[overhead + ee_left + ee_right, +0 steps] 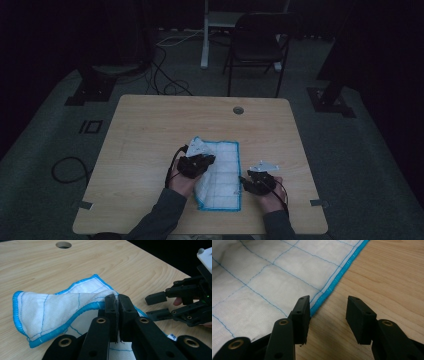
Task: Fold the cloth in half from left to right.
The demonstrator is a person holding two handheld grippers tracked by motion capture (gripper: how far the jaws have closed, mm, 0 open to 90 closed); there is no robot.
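Pinching cloth (50, 312) fold: left tool (116, 302) | right tool (328, 315) open, beside blue hem | table (150, 130) grommet hole (238, 110) beyond

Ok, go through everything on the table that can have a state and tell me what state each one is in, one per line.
Cloth: white with blue edging, partly folded, one edge lifted off the table and doubled over.
Left hand-held gripper: shut on the cloth's lifted edge.
Right hand-held gripper: open, holding nothing, jaws at the cloth's blue edge.
Table: wooden, its cable hole uncovered.
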